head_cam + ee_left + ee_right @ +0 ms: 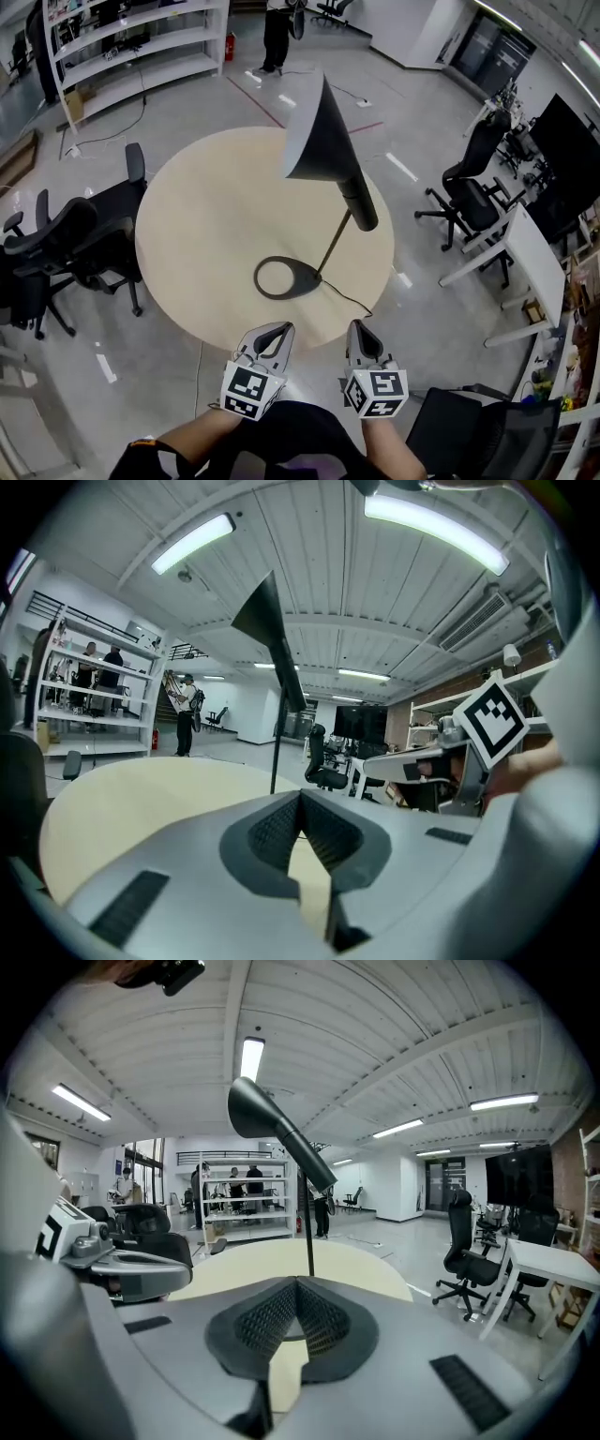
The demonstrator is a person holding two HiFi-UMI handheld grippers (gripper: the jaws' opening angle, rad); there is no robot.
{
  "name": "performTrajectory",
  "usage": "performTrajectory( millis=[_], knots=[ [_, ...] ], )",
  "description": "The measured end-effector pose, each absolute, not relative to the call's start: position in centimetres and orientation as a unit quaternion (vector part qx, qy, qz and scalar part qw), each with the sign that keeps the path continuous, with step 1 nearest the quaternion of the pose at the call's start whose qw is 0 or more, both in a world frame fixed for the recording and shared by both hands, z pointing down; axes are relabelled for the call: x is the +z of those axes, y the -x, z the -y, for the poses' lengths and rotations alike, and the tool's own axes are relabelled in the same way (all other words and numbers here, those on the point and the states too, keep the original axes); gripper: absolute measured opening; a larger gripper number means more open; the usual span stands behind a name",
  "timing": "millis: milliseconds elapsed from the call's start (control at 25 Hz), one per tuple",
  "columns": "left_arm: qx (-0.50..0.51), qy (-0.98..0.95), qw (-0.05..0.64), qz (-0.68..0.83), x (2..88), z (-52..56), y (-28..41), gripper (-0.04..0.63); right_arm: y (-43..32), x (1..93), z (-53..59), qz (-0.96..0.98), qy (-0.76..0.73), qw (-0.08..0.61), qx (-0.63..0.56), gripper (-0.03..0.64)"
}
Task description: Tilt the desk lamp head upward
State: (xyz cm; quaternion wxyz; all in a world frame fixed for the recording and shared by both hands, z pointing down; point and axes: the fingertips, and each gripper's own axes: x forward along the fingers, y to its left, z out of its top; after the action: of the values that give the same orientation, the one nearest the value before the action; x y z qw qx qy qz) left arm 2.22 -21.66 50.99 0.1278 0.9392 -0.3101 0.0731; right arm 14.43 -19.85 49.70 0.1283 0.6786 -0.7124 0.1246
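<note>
Nearest, low in the head view and side by side just short of the round table's (206, 216) near edge: left gripper (279, 328) with jaws pressed together tip to tip, nothing between them; right gripper (360, 326) likewise closed and empty; a marker cube facing up on each; neither touching anything. Just beyond, on the tabletop near that edge: oval ring base (286, 278) lying flat; thin stem (334, 246) leaning up and to the right; black conical desk lamp head (326, 150) at its top, pale inner face turned left, narrow neck down toward the right, well apart from both tools; thin cable (349, 298) trailing from the base toward the table's edge. Around the table: black office chairs (75, 244) at left; another chair (469, 192) at right; white shelving (141, 47) and a standing person (277, 37) at the far end.
</note>
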Motion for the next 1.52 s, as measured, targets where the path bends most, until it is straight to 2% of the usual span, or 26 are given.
performTrajectory(
  millis=[360, 840, 1520],
  knots=[
    [0.075, -0.933, 0.122, 0.331, 50.0, 6.9, -7.2, 0.048, -18.5, 50.6, 4.4, 0.731, -0.661, 0.118, 0.12, 0.01],
    [0.106, -0.907, 0.091, 0.398, 49.9, -12.8, -9.2, 0.048, -20.7, 51.7, -14.3, 0.774, -0.616, 0.088, 0.119, 0.009],
    [0.127, -0.881, 0.068, 0.451, 48.5, -22.0, -5.2, 0.048, -16.4, 49.7, -22.1, 0.812, -0.571, 0.075, 0.098, 0.009]
  ],
)
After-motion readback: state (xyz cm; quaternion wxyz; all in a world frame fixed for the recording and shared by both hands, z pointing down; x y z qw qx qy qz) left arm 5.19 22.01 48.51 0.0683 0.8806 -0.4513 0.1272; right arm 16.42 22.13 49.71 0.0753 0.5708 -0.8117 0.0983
